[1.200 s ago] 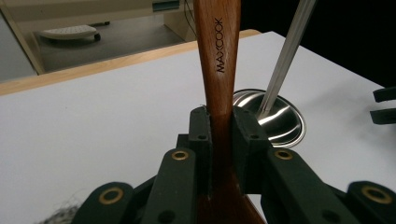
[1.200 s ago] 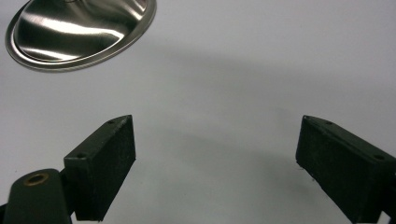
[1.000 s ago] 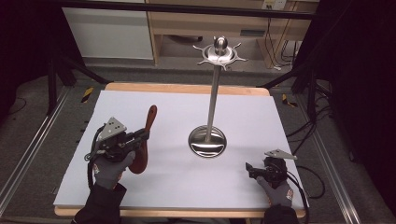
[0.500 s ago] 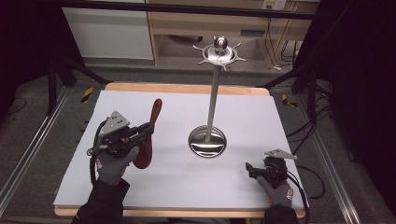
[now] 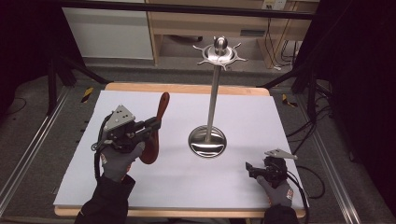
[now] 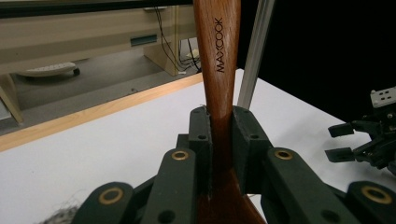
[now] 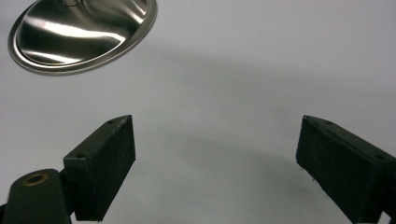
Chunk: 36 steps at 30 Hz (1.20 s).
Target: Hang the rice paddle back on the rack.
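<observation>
- Holding a wooden spoon (image 5: 155, 127): left gripper (image 5: 148, 127) has its jaws closed on the neck just above the bowl, handle up toward 1 o'clock, bowl hanging low toward 6, over the table's left half.
- Left gripper view: pads squeeze the narrow neck (image 6: 219, 135) from both sides; handle rises straight up the middle, "MAXCOOK" printed on it.
- Stand (image 5: 208, 140) sits mid-table, at 3 o'clock from the spoon, well apart. Thin pole, round base, hook crown (image 5: 219, 52) high up at 12.
- Right gripper (image 5: 252, 169) rests low near the table's 5 o'clock corner, jaws wide apart, nothing between them; stand base at 11 in its own view.
- Risks, my read:
  - Grip is on a tapering neck, so the spoon could pivot or slide if swung fast.
  - Stand looks top-heavy on a small base; bumping the pole or crown with the handle could tip it. Right gripper is too far off to steady it.
- Versus a second ago: spoon is lifted higher and more upright, left gripper moved up-table toward 12. Right gripper and stand unchanged.
</observation>
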{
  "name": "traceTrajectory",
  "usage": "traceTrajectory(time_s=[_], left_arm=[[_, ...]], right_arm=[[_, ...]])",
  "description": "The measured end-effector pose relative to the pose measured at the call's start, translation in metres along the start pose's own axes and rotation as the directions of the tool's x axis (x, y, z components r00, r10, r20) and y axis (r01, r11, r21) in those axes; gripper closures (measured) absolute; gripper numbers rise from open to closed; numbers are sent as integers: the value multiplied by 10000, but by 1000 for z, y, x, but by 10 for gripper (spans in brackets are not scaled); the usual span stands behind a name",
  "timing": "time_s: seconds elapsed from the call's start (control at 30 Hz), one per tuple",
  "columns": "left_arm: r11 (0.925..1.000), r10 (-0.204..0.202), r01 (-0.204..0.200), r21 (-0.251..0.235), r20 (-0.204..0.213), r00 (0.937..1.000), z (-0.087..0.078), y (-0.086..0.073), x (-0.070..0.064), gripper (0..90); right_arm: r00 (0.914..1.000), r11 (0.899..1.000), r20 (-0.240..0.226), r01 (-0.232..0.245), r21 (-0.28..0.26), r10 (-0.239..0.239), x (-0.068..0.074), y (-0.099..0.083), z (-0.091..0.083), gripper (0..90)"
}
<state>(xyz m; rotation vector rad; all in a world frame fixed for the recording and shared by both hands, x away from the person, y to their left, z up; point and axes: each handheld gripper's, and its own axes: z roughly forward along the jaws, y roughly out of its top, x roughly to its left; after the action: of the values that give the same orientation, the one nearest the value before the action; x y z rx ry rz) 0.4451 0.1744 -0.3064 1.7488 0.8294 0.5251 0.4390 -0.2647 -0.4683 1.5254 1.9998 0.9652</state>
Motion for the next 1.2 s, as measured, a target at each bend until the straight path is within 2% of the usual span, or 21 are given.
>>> traceTrajectory(time_s=[0.2,0.6,0.73,0.9,1.2], left_arm=[[9997,67,-66,-247,52,10000,-2,9,-5,787],[9990,104,-94,-439,224,9997,-1,21,-9,786],[9971,465,-452,-609,207,9987,1,27,-10,786],[9980,310,-294,-568,279,9991,-1,34,-15,786],[9974,289,-255,-668,501,9983,-1,47,-22,786]], right_arm=[[10000,10000,-18,13,-12,-13,0,0,0,121],[10000,10000,-9,0,2,0,0,0,1,121],[10000,10000,-2,24,-7,-24,-1,0,1,121],[10000,10000,-5,18,-9,-18,-1,0,1,121],[10000,10000,-15,3,-30,-3,-1,0,1,121]])
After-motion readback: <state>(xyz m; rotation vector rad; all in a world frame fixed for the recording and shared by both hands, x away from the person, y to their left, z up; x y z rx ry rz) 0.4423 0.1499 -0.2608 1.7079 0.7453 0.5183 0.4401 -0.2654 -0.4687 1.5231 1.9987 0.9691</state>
